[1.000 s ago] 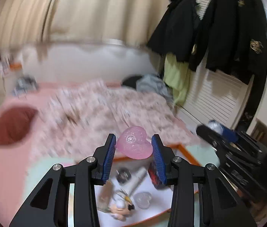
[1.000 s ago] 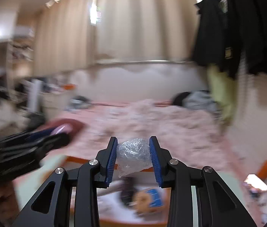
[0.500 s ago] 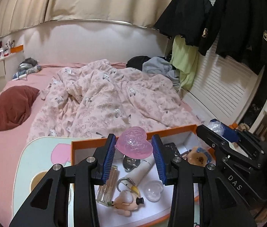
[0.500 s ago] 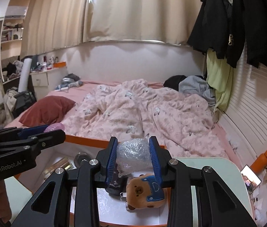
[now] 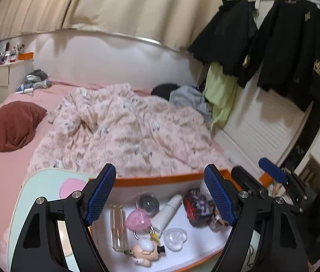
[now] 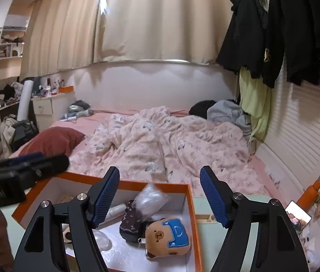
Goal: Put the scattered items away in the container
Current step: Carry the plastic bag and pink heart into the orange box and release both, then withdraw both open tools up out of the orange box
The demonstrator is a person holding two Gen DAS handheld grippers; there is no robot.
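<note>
1. Release is the step in hand: left gripper (image 5: 160, 190) and right gripper (image 6: 160, 192) are opening, nothing between the jaws.
2. Pink heart (image 5: 138, 219) and plastic bag (image 6: 151, 198) lie inside the box (image 6: 190, 206).
3. Next likely calls for withdrawing and seeking remaining items.

No text, label or number can be read clearly anywhere.

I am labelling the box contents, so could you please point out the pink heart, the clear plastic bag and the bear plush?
pink heart (image 5: 138, 220), left wrist view, its domed top.
clear plastic bag (image 6: 151, 198), right wrist view, its crinkled middle.
bear plush (image 6: 168, 234), right wrist view, its face.
</note>
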